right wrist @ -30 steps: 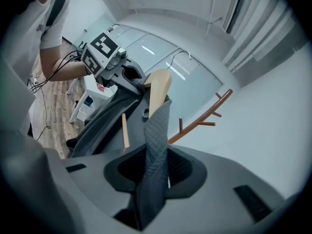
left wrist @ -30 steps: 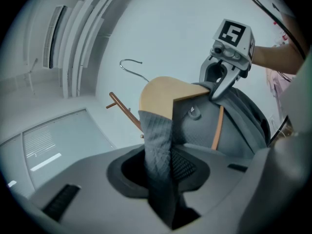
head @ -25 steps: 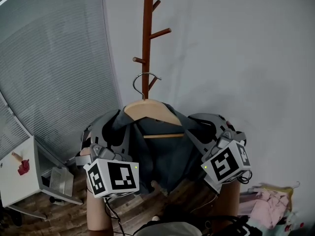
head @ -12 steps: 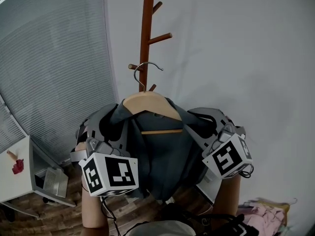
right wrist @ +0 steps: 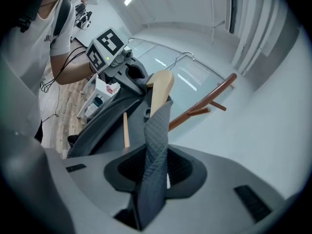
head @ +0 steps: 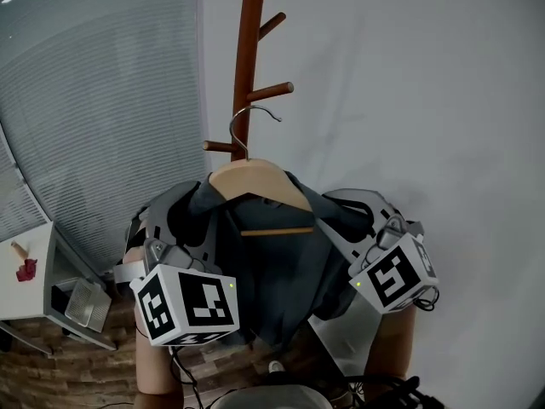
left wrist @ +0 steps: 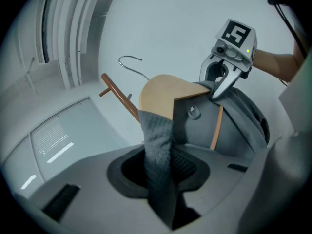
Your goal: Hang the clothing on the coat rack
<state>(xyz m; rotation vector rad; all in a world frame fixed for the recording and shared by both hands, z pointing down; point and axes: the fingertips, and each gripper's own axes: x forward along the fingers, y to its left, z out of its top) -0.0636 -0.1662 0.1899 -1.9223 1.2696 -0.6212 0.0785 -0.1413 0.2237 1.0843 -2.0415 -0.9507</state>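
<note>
A dark grey quilted jacket [head: 281, 262] hangs on a wooden hanger [head: 255, 184] with a metal hook [head: 247, 124]. My left gripper [head: 183, 220] is shut on the jacket's left shoulder fabric [left wrist: 158, 150]. At the other shoulder my right gripper [head: 362, 220] is shut on the fabric [right wrist: 156, 145]. The brown coat rack [head: 247, 58] stands just behind; the hook is level with its lower left peg [head: 220, 146] and close beside the pole. In the left gripper view the hook [left wrist: 131, 65] is above a peg [left wrist: 119, 99], apart from it.
A pale wall fills the right side behind the rack. Frosted glass panels with blinds [head: 94, 100] stand on the left. A white table [head: 25, 279] with a small red object is at the lower left, above wood flooring [head: 77, 373].
Both grippers have lifted the hanger and jacket up and toward the rack. The hook has gone from below the lower peg to level with it, close to the pole.
</note>
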